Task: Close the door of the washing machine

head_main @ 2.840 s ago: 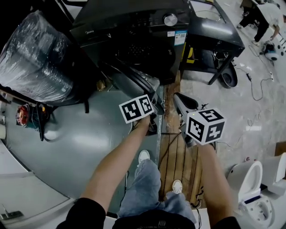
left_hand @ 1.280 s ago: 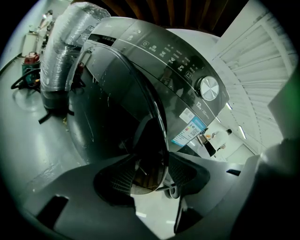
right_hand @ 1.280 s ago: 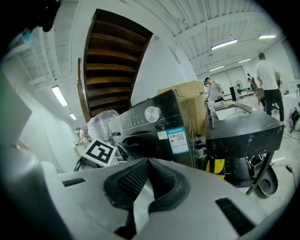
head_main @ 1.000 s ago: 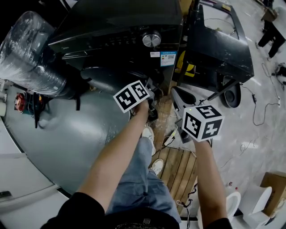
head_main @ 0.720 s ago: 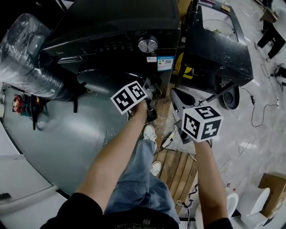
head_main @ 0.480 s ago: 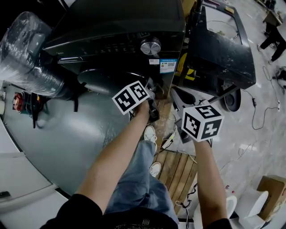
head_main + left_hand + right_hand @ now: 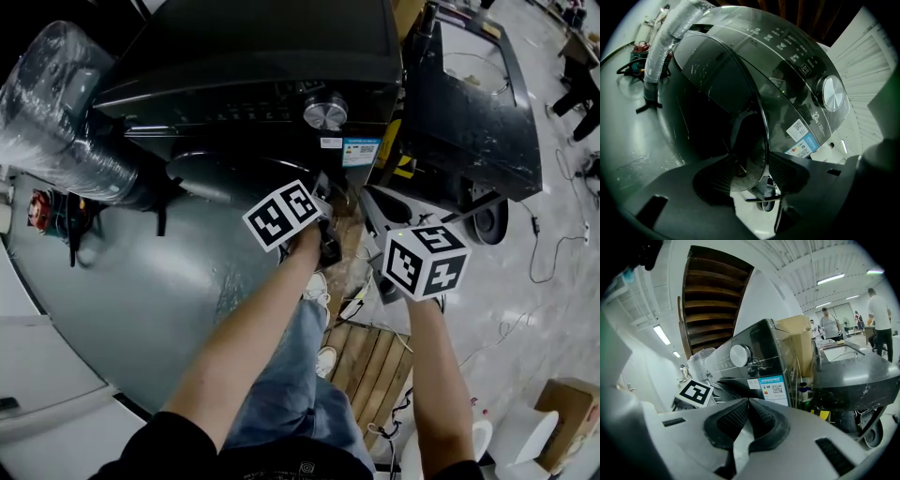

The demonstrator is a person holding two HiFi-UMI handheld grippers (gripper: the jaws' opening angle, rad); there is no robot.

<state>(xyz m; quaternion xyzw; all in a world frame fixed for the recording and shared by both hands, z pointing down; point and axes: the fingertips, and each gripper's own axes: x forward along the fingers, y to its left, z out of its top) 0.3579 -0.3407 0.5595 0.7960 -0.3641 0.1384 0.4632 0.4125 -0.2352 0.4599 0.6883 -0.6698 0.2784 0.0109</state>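
Setting: Workshop with a grey painted floor (image 7: 141, 281). A plastic-wrapped bundle (image 7: 66, 112) lies at upper left of the head view and a dark workbench (image 7: 478, 122) stands at upper right.
Washing machine: Dark front-loader (image 7: 272, 84) at upper centre of the head view, with a round knob (image 7: 324, 112) on its panel.
Door: Tinted see-through door (image 7: 740, 93), hinged at the machine front and curving across the centre of the left gripper view.
Left gripper: The left gripper (image 7: 752, 171) pinches the lower rim of the door, one pad on each face.
Right gripper: The right gripper (image 7: 747, 416) has its pads pressed together with nothing between them. It is held right of the machine, apart from the door.
Change: Nearly three seconds ago the door stood swung well out toward the person. It now lies close to the machine front, and the left gripper has travelled in with it.
Status: Swing judged nearly complete. No view shows whether the latch has caught.
Next step: Probably a last push toward the opening until the rim seats.
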